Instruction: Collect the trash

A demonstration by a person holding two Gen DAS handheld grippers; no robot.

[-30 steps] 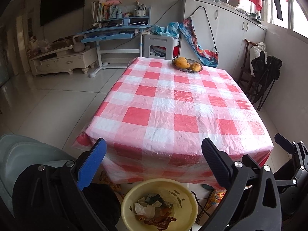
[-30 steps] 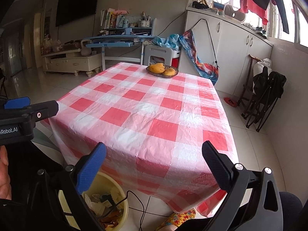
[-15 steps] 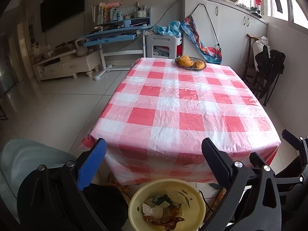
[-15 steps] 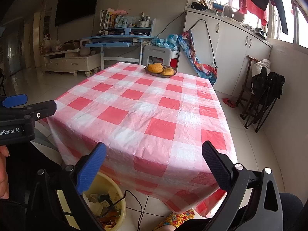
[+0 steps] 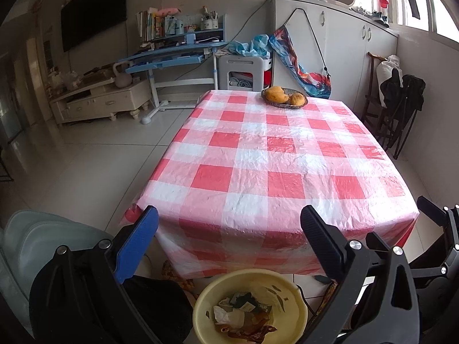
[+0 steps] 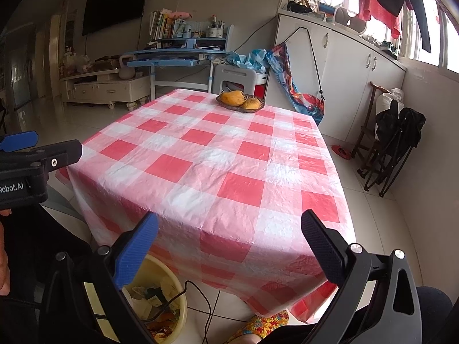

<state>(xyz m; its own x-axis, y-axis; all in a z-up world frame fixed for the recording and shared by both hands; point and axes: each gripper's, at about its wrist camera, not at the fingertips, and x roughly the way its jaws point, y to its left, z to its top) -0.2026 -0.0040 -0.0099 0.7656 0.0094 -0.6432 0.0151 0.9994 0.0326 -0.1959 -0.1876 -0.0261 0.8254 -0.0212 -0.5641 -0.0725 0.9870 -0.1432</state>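
Note:
A yellow basin [image 5: 289,292] stands on the floor in front of the table and holds crumpled paper and peel trash [image 5: 243,314]. It also shows in the right wrist view [image 6: 175,295], low left. My left gripper [image 5: 229,229] is open and empty, above the basin at the table's near edge. My right gripper [image 6: 229,232] is open and empty, over the table's near corner. The left gripper [image 6: 37,152] shows at the left of the right wrist view.
The table has a red-and-white checked cloth [image 5: 275,154]. A fruit bowl [image 5: 284,97] sits at its far end. A grey chair [image 5: 43,238] is at lower left. A cable [image 6: 206,306] runs over the floor by the basin. Folded chairs [image 5: 401,114] lean at the right wall.
Both grippers have drawn back and up a little from the table. The left view has swung slightly right, so the basin sits more central. Both stay open.

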